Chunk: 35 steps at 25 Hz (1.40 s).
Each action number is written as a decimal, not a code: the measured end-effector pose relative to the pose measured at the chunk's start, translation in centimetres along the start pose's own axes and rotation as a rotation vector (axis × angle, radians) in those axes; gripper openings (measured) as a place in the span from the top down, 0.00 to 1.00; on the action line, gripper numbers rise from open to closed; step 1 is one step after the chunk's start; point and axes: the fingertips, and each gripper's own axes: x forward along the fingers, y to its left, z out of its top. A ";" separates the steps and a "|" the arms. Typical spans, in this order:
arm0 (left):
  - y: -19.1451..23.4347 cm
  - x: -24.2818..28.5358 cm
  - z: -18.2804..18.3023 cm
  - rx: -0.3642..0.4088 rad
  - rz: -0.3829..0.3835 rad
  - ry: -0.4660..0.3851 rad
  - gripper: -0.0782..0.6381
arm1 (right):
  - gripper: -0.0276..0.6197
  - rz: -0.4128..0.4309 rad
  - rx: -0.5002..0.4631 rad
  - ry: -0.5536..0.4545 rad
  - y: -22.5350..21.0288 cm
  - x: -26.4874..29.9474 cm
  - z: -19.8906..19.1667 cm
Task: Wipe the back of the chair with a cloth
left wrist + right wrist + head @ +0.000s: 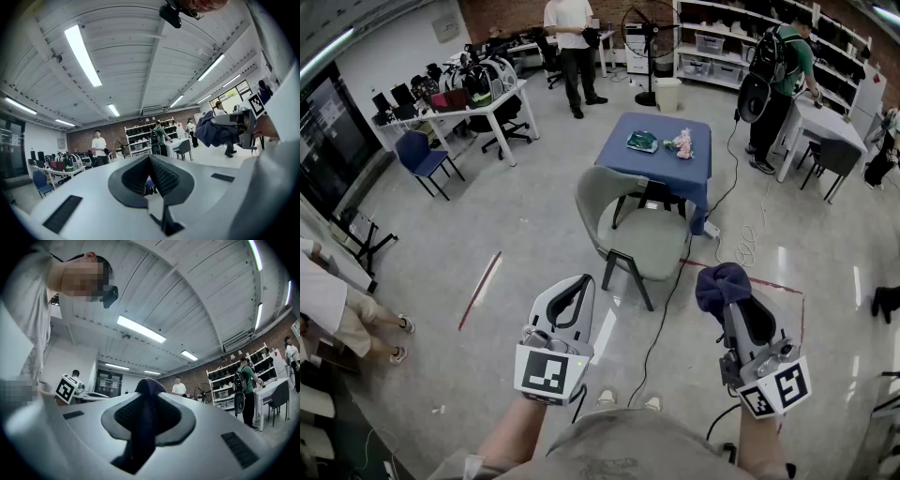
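We are holding the left gripper with its two ribbed dark pads pressed flat together and nothing between them, as the left gripper view is showing. We are clamping the right gripper on the cloth, a soft, dark blue, crumpled fabric that is bunching into a rounded lump over the jaw tips and running down as a dark fold between the textured pads in the right gripper view. The chair is standing ahead of us on the pale glossy floor, well apart from both grippers. It is showing a curved grey-green shell, a padded seat and thin dark legs, and the cloth is not touching it. Behind it a square table draped in blue is carrying a green packet and a small pink thing, lying near each other. By the pedestal fan a pale bin is standing. We cannot tell what is inside it, nor inside the boxes on the white shelves.
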 end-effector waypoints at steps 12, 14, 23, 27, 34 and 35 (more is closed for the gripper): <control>-3.9 2.3 1.4 -0.040 0.059 -0.020 0.87 | 0.83 0.038 0.048 0.013 -4.9 -2.7 -0.2; -3.8 2.4 1.7 -0.036 0.093 -0.032 0.87 | 0.83 0.048 0.051 0.013 -5.3 -2.8 -0.2; -2.7 3.5 0.0 -0.013 0.104 -0.006 0.87 | 0.83 0.068 0.047 0.014 -6.2 -1.3 -2.2; -2.8 6.5 -1.2 -0.009 0.106 0.007 0.87 | 0.83 0.051 0.062 0.026 -9.6 0.0 -3.9; 1.7 11.9 -5.2 -0.021 0.108 0.038 0.87 | 0.83 0.042 0.075 0.081 -12.7 5.8 -8.6; 2.6 12.8 -5.6 -0.025 0.108 0.044 0.87 | 0.83 0.038 0.079 0.091 -13.1 6.9 -9.2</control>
